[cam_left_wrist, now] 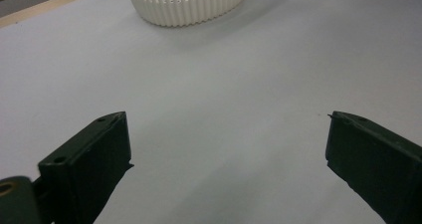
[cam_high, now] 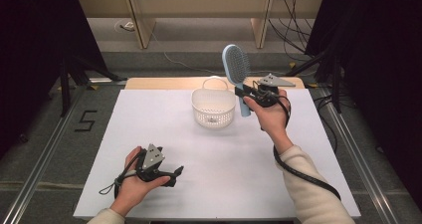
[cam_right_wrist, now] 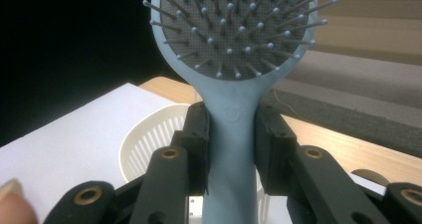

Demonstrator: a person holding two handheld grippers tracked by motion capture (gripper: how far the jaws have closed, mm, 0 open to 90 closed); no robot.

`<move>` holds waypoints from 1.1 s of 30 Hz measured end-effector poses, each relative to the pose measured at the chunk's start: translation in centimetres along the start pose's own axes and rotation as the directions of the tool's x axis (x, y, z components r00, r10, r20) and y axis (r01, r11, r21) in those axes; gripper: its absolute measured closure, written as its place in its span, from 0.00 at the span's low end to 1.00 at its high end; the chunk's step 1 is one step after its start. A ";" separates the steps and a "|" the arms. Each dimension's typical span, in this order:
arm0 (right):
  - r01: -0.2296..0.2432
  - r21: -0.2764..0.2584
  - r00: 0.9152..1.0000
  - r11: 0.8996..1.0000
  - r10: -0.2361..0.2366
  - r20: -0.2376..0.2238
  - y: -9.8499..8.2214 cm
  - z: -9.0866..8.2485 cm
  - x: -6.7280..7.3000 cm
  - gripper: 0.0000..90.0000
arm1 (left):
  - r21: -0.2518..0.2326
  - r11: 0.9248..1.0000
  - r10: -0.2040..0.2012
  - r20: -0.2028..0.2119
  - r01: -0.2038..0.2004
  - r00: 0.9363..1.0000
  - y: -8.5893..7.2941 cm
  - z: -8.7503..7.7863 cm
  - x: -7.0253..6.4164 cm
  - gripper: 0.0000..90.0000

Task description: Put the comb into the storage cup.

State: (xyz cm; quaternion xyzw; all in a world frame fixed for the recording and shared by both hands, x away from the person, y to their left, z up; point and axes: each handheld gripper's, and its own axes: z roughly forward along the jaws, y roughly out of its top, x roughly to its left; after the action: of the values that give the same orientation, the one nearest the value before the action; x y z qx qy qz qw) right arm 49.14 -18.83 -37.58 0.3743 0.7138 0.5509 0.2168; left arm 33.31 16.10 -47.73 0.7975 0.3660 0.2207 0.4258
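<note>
fingers of the right gripper [cam_high: 244,90] pinch the blue hairbrush [cam_high: 237,69] upright just beside the white basket [cam_high: 214,115]; left gripper [cam_high: 171,176], well nearer than the basket on the bench [cam_high: 149,119], has fingers spread.

A single black figure "5" [cam_high: 86,120] stands on the grey floor to the left of the table in the high view. The embossed mark on the brush handle [cam_right_wrist: 234,109] in the right gripper view is too faint to read.
</note>
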 end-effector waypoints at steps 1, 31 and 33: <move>0.000 0.000 1.000 1.000 0.000 0.002 0.0 0.0 0.0 0.78 | -0.001 1.000 0.001 0.000 -0.001 1.000 0.0 0.0 0.0 0.04; -0.001 -0.006 1.000 1.000 0.001 0.009 0.5 0.9 0.0 0.78 | -0.002 1.000 0.002 0.001 -0.002 1.000 0.0 0.0 0.0 0.04; -0.001 -0.007 1.000 1.000 0.001 0.010 0.6 1.0 0.0 0.78 | -0.002 1.000 0.003 0.001 -0.003 1.000 0.0 0.0 0.0 0.04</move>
State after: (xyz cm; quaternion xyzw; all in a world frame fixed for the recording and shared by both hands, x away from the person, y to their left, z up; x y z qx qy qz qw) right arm 49.99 -18.11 -37.32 0.3769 0.7105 0.5515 0.2214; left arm 33.30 16.07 -47.70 0.7977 0.3646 0.2211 0.4263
